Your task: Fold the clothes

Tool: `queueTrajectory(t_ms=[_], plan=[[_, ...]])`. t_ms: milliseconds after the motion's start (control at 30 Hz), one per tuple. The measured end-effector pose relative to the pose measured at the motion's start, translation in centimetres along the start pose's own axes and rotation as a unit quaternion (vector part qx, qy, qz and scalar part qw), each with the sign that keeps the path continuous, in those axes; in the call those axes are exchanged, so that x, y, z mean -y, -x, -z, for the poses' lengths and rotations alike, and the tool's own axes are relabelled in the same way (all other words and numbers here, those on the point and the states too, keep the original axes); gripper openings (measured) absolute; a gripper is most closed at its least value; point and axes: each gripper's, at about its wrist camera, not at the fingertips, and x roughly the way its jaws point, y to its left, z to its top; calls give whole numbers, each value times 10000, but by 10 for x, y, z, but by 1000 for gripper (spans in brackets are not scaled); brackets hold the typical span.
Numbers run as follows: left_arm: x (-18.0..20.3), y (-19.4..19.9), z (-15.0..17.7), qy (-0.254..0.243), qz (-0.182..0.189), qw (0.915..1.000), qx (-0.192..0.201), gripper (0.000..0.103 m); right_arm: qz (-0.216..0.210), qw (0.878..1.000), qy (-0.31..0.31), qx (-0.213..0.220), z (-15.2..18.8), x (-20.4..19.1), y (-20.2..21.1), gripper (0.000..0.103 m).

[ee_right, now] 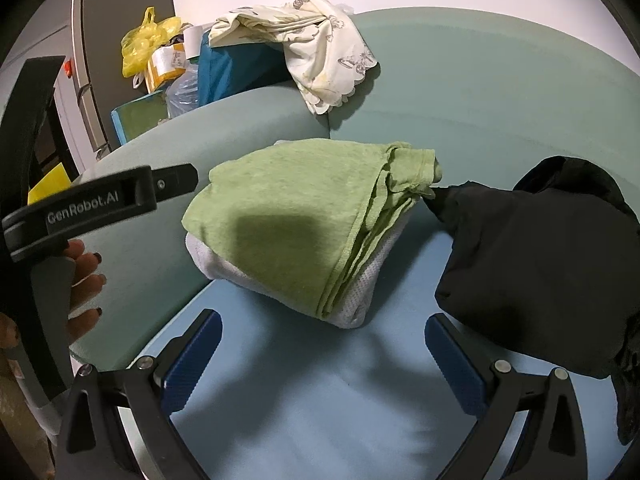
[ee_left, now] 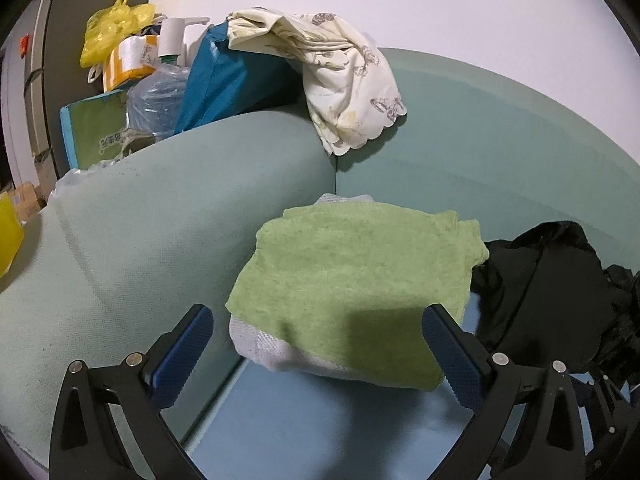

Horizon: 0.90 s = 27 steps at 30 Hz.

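left claw: wide open, empty
right claw: wide open, empty
green garment: folded, stacked on white one
black garment: unfolded, likely next

Folded top lies on mesh garment, jacket right.

"GenRobot.AI" on left gripper

The folded top is green. Under it lies a white one. The crumpled jacket is black. The sofa is pale green, its seat cover light blue.
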Motion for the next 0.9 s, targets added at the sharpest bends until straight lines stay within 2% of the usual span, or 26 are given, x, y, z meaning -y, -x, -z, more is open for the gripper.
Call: queueTrajectory(t_ms=[333, 467, 700, 833, 900], plan=[[-2, -8, -2, 185, 87, 9997, -114, 103, 22, 10000, -34, -4, 0, 2, -3, 103], [0, -11, -2, 163, 254, 9992, -274, 103, 37, 10000, -44, -21, 1, 2, -4, 103], [3, -9, 0, 163, 338, 9991, -180, 103, 15, 10000, -80, -57, 5, 2, -4, 103], [3, 0, 0, 155, 231, 9996, 87, 103, 12, 9999, -107, -60, 7, 1, -3, 103], [1, 0, -2, 224, 308, 9993, 60, 103, 17, 9999, -131, -53, 7, 2, -2, 103]])
